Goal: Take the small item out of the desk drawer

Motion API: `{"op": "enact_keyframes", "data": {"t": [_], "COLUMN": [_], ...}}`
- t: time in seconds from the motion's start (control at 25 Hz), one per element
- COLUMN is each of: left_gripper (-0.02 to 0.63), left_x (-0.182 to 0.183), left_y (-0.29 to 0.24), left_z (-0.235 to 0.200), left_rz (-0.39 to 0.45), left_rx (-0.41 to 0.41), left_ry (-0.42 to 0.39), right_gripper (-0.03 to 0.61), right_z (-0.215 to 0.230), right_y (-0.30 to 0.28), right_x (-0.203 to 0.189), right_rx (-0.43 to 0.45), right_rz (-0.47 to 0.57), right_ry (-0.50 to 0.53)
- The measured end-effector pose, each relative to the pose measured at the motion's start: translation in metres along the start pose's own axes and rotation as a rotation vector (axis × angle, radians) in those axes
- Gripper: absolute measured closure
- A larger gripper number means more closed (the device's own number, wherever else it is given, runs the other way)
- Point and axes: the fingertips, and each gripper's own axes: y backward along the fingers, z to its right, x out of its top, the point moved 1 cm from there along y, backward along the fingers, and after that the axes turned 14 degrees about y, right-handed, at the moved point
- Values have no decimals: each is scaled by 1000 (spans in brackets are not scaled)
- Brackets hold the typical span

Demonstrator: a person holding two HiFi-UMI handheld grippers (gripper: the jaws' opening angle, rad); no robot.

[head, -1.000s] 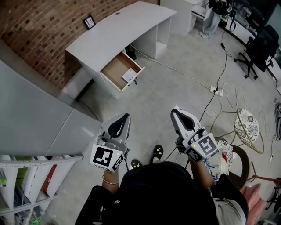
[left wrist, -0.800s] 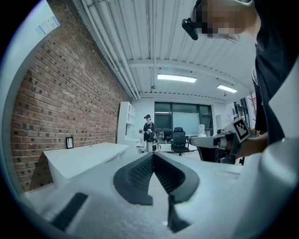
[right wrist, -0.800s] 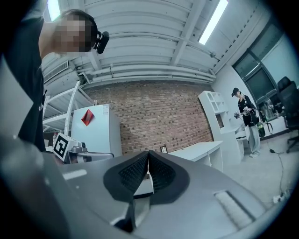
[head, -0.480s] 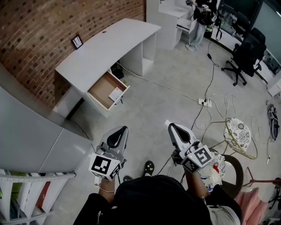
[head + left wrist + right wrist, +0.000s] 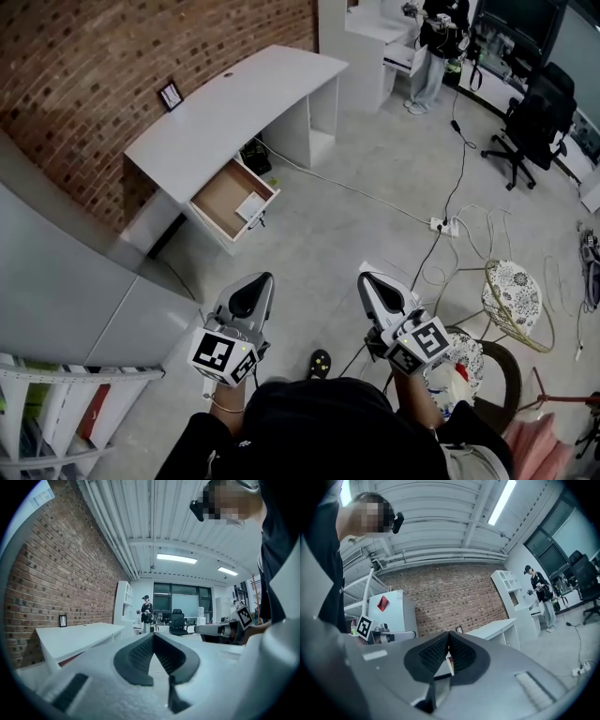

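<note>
A white desk stands along the brick wall, well ahead of me. Its wooden drawer is pulled open, and a small white item lies inside near the front. Both grippers are held close to my body, far from the drawer. My left gripper is shut with nothing in it, tips touching in the left gripper view. My right gripper is also shut and empty, tips meeting in the right gripper view. The desk shows at the left of the left gripper view.
A grey cabinet and a shelf unit stand at my left. Cables and a power strip lie on the concrete floor. A wire chair is at right, an office chair farther off. A person stands by white shelving.
The view has shifted, so the desk and open drawer now sit a little lower left than a second ago. Both grippers stay shut, held in front of my body.
</note>
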Motion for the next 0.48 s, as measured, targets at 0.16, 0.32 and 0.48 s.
{"op": "enact_keyframes", "data": {"t": [0.16, 0.32, 0.48], "left_gripper": [615, 615, 615], "left_x": [-1, -1, 1], "left_y": [5, 7, -3], "left_z": [-3, -9, -7], "left_rz": [-12, -20, -21], "left_rx": [30, 55, 34], "left_ry": [-4, 4, 3], "right_gripper": [568, 569, 569], "right_z": [3, -1, 3], "right_y": [-3, -6, -3], "right_x": [-5, -6, -10], "right_rx": [14, 30, 22], "right_rz": [-4, -1, -6], "right_ry": [-8, -27, -32]}}
